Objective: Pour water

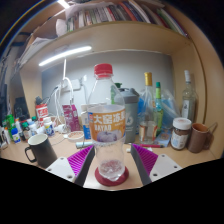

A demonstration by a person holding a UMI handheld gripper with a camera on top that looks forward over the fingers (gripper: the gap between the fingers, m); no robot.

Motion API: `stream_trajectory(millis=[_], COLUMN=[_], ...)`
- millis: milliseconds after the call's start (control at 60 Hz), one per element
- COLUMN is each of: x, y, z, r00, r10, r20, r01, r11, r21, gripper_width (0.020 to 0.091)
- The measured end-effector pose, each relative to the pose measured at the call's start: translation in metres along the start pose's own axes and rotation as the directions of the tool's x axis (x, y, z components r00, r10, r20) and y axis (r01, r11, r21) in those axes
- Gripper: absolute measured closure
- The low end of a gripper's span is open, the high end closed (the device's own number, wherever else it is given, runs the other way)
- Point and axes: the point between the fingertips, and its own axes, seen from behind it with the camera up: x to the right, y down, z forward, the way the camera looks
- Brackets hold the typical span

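Note:
A clear plastic bottle (108, 135) with a red cap (102, 71) stands upright on a round red coaster (111, 178) on the wooden desk (170, 160). An orange label shows at the bottle's mid height. My gripper (111, 152) is open, and the bottle's lower part stands between the fingers. The purple pads (80, 160) sit on either side of it with a small gap at each side. The bottle rests on the coaster by its own weight.
A black mug (40, 150) stands to the left of the fingers. A brown-lidded jar (180, 133) and a brown cup (201, 137) stand to the right. Several bottles (158, 105) and small containers line the back of the desk under a bookshelf (110, 15).

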Motion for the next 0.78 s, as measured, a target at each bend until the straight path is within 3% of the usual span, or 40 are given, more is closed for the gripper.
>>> stream_trajectory(millis=[283,500,650,783], x=[-0.016,-0.055,-0.064,-0.061], y=[0.003,0.025,0.038,0.031], z=[-0.130,-0.233,-0.279,-0.302], r00=[1.000,0.995,0.993,0.992], r10=[0.008,-0.017,-0.001,-0.025], r20=[0.010,0.094,0.122,0.120], r01=[-0.008,0.016,0.003,0.024], r11=[1.000,1.000,1.000,1.000], r21=[0.022,0.002,-0.021,0.012], gripper_width=[0.0307,0.0315,0.0313,0.0312])
